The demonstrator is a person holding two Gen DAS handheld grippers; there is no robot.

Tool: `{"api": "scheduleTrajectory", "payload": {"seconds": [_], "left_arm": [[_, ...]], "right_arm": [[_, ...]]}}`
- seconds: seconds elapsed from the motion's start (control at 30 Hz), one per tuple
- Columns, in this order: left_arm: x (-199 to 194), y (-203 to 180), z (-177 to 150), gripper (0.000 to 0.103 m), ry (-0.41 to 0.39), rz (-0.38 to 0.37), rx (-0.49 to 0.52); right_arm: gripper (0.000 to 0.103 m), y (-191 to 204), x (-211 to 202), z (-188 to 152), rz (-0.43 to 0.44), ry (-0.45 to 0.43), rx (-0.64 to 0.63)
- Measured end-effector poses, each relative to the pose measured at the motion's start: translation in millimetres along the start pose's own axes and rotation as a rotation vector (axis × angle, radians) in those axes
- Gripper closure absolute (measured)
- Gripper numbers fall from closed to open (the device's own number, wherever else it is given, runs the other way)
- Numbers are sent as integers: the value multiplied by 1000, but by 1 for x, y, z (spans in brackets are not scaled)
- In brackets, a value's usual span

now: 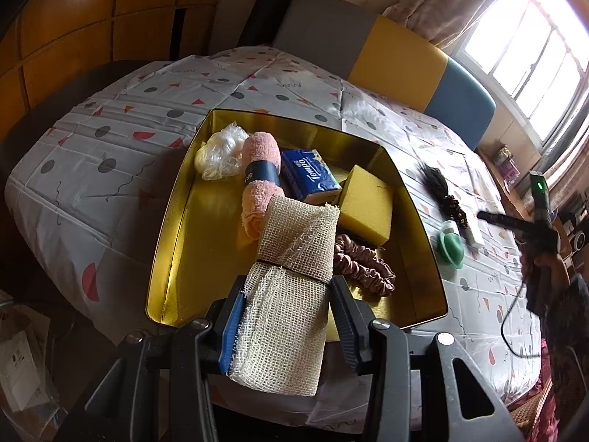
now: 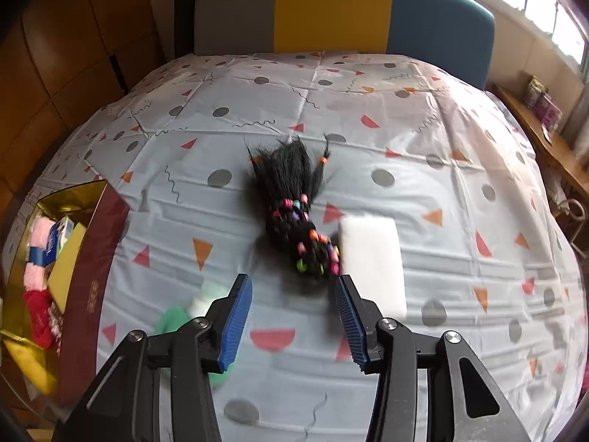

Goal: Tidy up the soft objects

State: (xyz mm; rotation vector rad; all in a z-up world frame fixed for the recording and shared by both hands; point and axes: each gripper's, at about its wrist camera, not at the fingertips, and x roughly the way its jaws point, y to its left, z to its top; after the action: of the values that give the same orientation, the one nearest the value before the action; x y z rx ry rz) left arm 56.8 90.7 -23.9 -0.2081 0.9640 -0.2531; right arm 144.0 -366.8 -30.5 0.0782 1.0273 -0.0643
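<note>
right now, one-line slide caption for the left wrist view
Left gripper holds a rolled mesh cloth over a gold box of soft items on a patterned tablecloth.

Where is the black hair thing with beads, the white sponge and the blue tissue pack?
Black hair bundle (image 2: 291,173): right wrist view, loose hair.
White sponge (image 2: 371,261): right wrist view, top face.
Blue tissue pack (image 1: 309,175): left wrist view, printed front.
</note>
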Motion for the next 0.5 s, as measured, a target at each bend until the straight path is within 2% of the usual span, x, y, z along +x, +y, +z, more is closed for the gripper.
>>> {"api": "scheduleTrajectory", "payload": {"seconds": [0.17,0.3,0.33,0.37,0.4,0.43,0.5], "left_arm": [[7,1,2,59,21,7,-11],[8,6,4,59,23,12,-26],[8,9,5,59,23,15,-33],[7,12,6,59,23,17,-46],[7,16,7,59,21,19,-58],[6,20,8,59,17,24,-68],[3,28,11,59,4,39,-86]], "right_arm": [[49,12,44,40,-36,48,-39],[48,18,81,57,-114,109,-79],[48,18,91,57,-131,136,-83],[57,18,100,55,-138,167,-88],[60,19,110,51,-144,202,-102],[61,22,108,48,-153,163,-120],[64,24,105,44,-155,157,-137]]}}
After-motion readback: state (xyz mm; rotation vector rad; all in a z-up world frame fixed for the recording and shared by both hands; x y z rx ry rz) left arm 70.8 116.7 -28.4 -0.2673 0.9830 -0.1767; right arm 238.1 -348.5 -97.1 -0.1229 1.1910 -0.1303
